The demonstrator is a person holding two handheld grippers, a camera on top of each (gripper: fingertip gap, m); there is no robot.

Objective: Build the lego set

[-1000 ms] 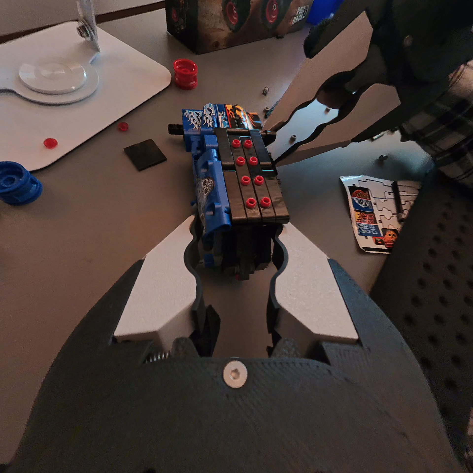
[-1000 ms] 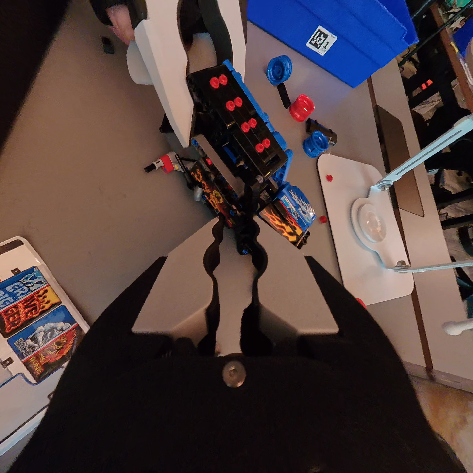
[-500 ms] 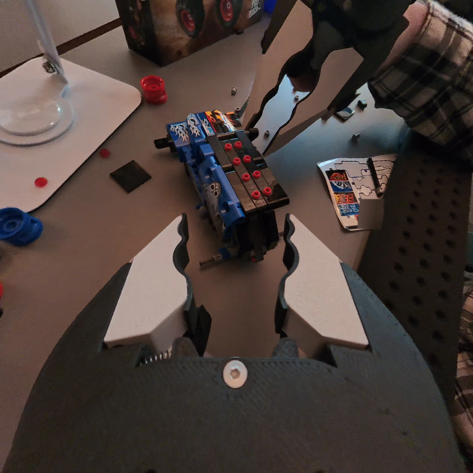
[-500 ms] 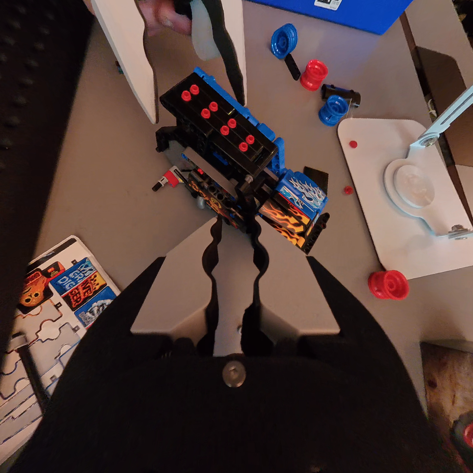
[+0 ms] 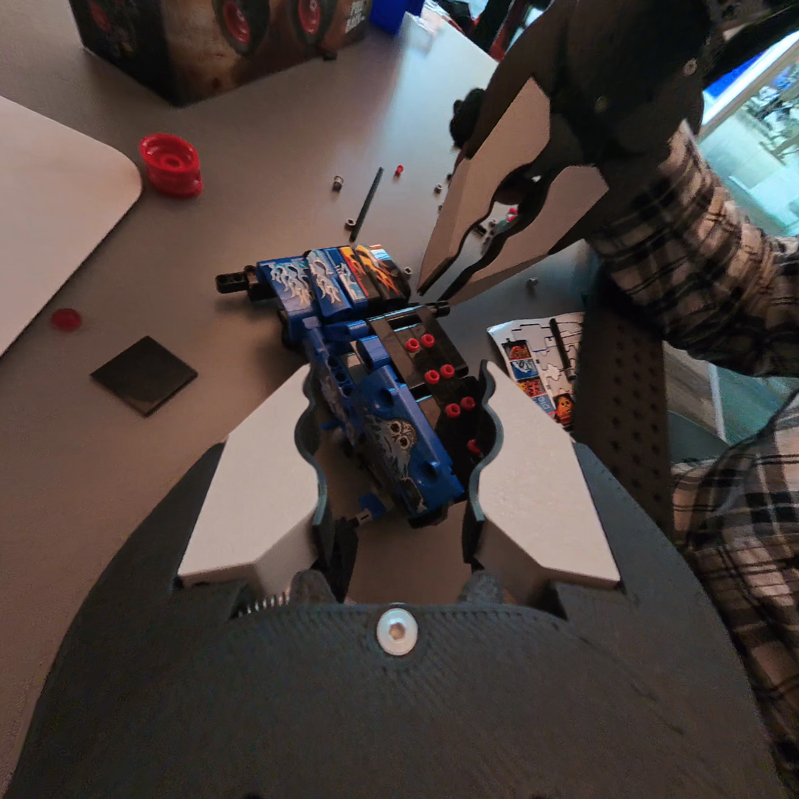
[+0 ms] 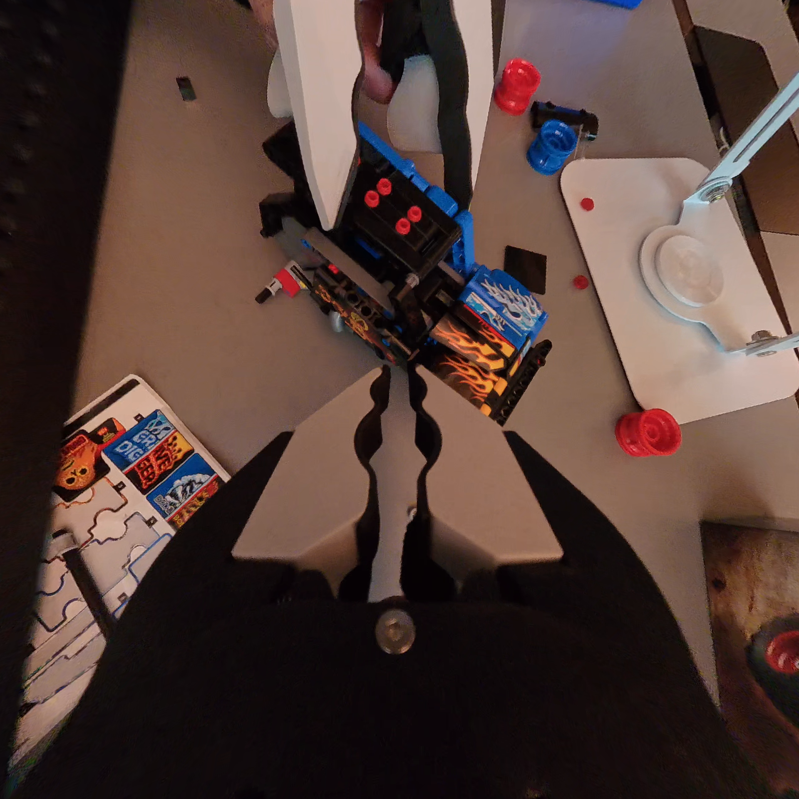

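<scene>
Fingers of the left gripper [image 5: 397, 389] straddle the truck body [image 5: 380, 389]; right gripper [image 6: 400, 372] nearly closed, empty, beside its edge.

The half-built lego truck [image 5: 372, 389] lies on the grey table [image 5: 216, 238], a long body of blue and black pieces. Pairs of red studs [image 5: 439, 375] run along its flat black top. One blue side carries a pale skull sticker [image 5: 400, 436]. Its far end has blue and orange flame panels [image 5: 333, 281]. In the right wrist view the flame end [image 6: 484, 341] lies nearest.
</scene>
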